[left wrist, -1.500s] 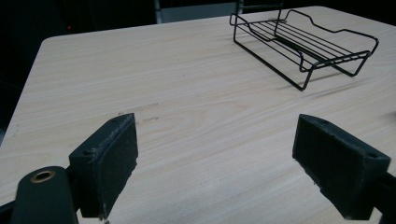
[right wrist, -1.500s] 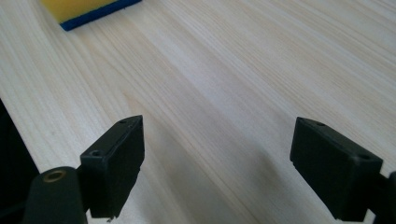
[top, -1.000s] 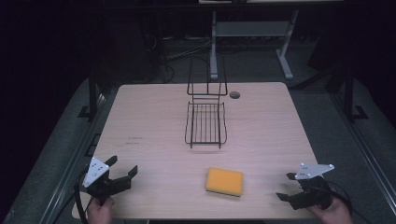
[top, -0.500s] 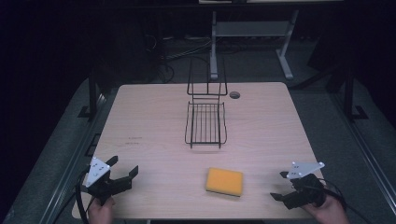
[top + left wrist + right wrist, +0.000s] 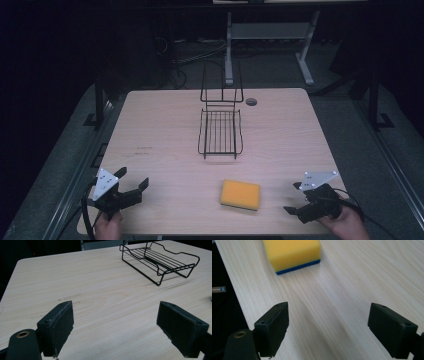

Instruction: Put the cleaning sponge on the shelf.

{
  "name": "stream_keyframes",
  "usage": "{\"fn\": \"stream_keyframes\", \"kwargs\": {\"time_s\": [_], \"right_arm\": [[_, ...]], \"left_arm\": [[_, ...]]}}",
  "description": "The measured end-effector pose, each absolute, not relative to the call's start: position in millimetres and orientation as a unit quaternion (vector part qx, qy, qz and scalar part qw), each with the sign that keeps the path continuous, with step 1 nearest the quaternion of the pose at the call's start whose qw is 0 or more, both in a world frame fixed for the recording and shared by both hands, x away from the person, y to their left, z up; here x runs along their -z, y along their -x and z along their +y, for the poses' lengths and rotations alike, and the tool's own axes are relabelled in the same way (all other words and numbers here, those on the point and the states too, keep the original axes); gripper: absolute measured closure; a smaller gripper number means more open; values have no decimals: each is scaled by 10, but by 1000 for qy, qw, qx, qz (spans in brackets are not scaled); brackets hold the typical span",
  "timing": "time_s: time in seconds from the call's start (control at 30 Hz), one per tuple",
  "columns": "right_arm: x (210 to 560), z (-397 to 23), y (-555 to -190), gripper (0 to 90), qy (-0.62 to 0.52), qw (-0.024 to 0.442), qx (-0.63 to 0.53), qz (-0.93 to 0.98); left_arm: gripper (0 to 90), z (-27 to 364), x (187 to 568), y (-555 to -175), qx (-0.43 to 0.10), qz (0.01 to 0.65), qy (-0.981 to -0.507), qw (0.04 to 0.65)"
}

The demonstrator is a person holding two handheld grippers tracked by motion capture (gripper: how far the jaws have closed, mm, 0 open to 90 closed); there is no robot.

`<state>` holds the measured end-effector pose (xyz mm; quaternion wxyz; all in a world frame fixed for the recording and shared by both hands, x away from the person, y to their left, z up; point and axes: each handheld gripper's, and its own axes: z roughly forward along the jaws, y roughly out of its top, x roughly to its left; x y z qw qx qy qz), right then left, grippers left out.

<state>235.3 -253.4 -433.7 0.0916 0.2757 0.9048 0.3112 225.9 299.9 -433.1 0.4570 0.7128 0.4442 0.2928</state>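
A dark room surrounds my pale wooden table [image 5: 165, 125]. From the high view, a black wire rack [image 5: 220, 131] sits mid-table toward the far edge, and a yellow sponge [image 5: 240, 194] lies near my edge, between my two tools. My left gripper [image 5: 134, 190] is at the near left corner, my right gripper [image 5: 291, 201] at the near right — both spread wide, holding nothing.

In the left gripper view, my jaws stand far apart over bare wood, the rack [image 5: 160, 261] well ahead.

In the right gripper view, jaws gape empty — the sponge [image 5: 292, 253], yellow over a blue base, lies ahead, apart from them.
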Motion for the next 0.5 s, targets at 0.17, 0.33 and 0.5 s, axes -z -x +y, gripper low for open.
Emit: {"fn": "stream_keyframes", "kwargs": {"time_s": [0.17, 0.33, 0.5], "right_arm": [[4331, -2459, -2372, 167, -267, 88, -308, 909], [4304, -2400, -2398, 167, -255, 84, -305, 913], [4247, -2340, -2431, 166, -247, 84, -299, 918]], "left_arm": [[134, 3001, 4337, -2266, -293, 445, -715, 453], [134, 3002, 4333, -2264, -293, 444, -716, 453], [134, 3001, 4333, -2260, -293, 445, -713, 455]]}}
